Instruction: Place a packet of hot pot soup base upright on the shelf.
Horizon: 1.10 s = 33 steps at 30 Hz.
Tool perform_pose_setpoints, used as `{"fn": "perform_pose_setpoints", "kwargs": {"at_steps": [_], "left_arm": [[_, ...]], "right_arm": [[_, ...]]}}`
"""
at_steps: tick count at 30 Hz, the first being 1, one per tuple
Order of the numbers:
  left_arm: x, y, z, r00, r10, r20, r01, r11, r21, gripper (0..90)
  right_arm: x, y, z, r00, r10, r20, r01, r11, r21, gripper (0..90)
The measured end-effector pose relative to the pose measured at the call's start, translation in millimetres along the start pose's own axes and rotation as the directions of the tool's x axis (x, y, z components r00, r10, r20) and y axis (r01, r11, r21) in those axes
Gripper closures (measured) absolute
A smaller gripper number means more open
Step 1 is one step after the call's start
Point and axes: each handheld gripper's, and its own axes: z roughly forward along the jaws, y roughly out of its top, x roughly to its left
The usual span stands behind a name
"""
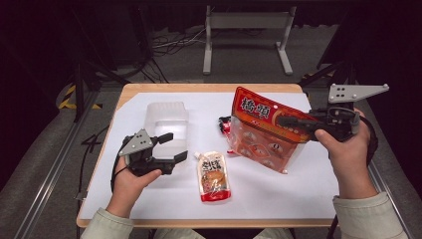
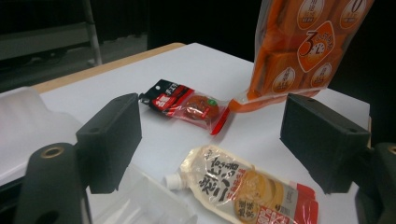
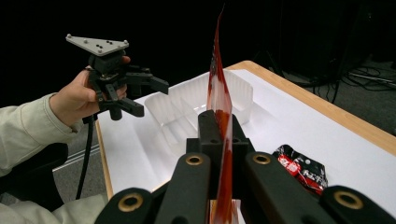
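Observation:
My right gripper (image 1: 284,120) is shut on the upper edge of a large orange snack bag (image 1: 261,137) and holds it up, tilted, over the right half of the table. In the right gripper view the bag (image 3: 218,79) stands edge-on between the closed jaws (image 3: 220,128). My left gripper (image 1: 174,147) hovers open and empty at the near left, beside a clear plastic tray (image 1: 166,122). A beige-and-red sauce pouch (image 1: 214,177) lies flat just right of it, seen between the open jaws (image 2: 217,140) as the pouch (image 2: 243,186). A small red-and-black packet (image 1: 224,124) lies behind.
White paper (image 1: 278,194) covers the wooden table (image 1: 199,87). The clear tray (image 3: 187,109) has several compartments. The small packet (image 2: 187,103) lies next to the hanging bag's lower corner (image 2: 299,51). A grey metal stand (image 1: 246,30) and cables are on the floor beyond.

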Motion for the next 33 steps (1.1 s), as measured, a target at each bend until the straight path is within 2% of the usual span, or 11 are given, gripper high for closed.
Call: {"fn": "perform_pose_setpoints", "kwargs": {"at_steps": [5,9,12,20,23,25,27,33], "left_arm": [[3.3,4.6,9.9,0.9982,-0.012,0.058,0.014,0.9992,-0.036,13.5],[7.9,7.1,18.4,0.9952,-0.038,0.09,0.042,0.9986,-0.034,8.9],[9.0,9.9,24.7,0.9928,-0.018,0.118,0.023,0.9991,-0.037,5.4],[10.1,15.4,33.4,0.9926,0.02,0.12,-0.014,0.9986,-0.05,3.8],[13.0,15.1,34.7,0.9924,0.013,0.122,-0.005,0.9981,-0.061,3.5],[14.6,15.2,35.6,0.9912,0.02,0.131,-0.011,0.9976,-0.068,3.5],[14.7,14.9,36.7,0.9871,0.021,0.158,-0.01,0.9973,-0.073,3.9],[13.0,17.9,41.0,0.9853,0.035,0.167,-0.022,0.9966,-0.079,5.1]], "right_arm": [[1.3,6.9,8.8,0.9994,-0.015,-0.03,0.015,1.0,-0.015,90.0],[3.0,13.8,17.5,0.9981,-0.028,-0.054,0.027,0.999,-0.024,90.0],[4.7,18.9,24.1,0.997,-0.042,-0.065,0.041,0.999,-0.022,90.0],[5.5,26.9,46.0,0.9911,-0.066,-0.116,0.062,0.997,-0.036,90.0],[6.6,29.0,54.3,0.9871,-0.074,-0.142,0.067,0.997,-0.048,90.0],[7.4,30.8,59.5,0.9851,-0.079,-0.153,0.072,0.996,-0.05,90.0],[8.5,33.0,65.3,0.9829,-0.086,-0.163,0.079,0.996,-0.049,90.0],[12.1,36.5,79.9,0.9752,-0.108,-0.193,0.1,0.994,-0.05,90.0]]}}
